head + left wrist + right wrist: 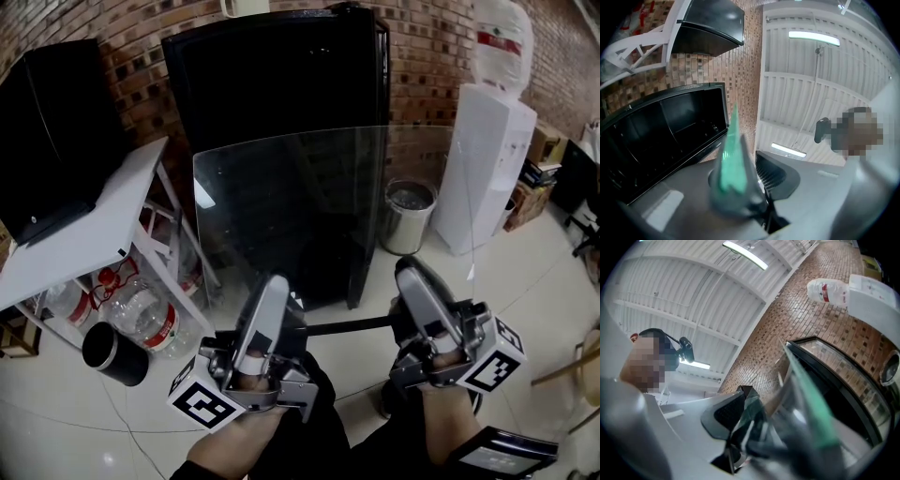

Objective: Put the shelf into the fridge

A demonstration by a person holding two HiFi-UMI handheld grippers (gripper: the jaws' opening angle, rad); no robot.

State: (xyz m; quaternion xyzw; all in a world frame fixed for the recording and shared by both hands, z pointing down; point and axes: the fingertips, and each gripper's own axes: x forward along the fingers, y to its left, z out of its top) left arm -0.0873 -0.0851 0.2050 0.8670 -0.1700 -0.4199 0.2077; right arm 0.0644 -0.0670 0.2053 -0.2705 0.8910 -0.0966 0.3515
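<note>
I hold a clear glass shelf (291, 216) upright in front of the black fridge (281, 84), with a dark bar along the shelf's lower edge. My left gripper (274, 289) is shut on the shelf's bottom left part and my right gripper (411, 274) on its bottom right part. In the left gripper view the shelf's green edge (733, 154) rises from between the jaws of that gripper (740, 190), with the fridge's dark open inside (661, 136) to the left. In the right gripper view the glass shelf (811, 394) runs out from that gripper (759, 427) toward the fridge (843, 376).
A white table (103, 225) with a black box (56, 131) on it stands at the left, with water bottles (141, 319) under it and a black cylinder (112, 354) on the floor. A metal bin (409, 216) and a white water dispenser (487, 159) stand to the fridge's right.
</note>
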